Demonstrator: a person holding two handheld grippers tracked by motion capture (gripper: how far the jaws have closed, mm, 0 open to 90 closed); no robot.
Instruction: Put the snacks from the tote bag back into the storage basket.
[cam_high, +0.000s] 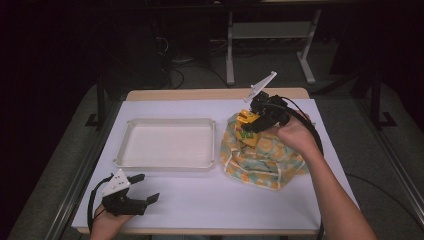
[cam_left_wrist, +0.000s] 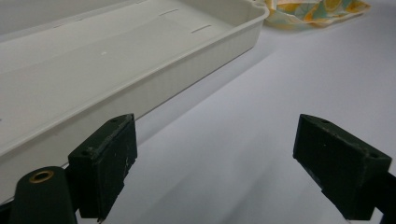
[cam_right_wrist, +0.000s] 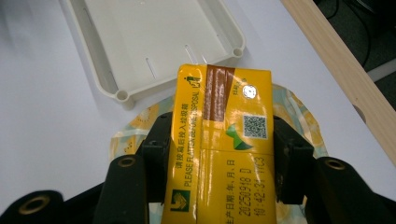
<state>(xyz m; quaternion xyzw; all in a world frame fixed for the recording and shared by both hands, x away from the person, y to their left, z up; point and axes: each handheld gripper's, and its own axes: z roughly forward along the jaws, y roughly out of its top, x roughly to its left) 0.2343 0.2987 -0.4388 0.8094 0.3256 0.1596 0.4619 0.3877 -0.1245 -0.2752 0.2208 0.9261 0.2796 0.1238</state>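
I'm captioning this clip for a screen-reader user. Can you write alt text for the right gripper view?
The right gripper clamps a yellow drink carton between its two black jaws, printed top panel facing the camera. Below it lies a yellow-patterned cloth bag on the white table. Beyond stands an empty white tray.

A dim room, grey floor (cam_high: 350, 130), white desk legs (cam_high: 230, 55) behind the table (cam_high: 210, 95).
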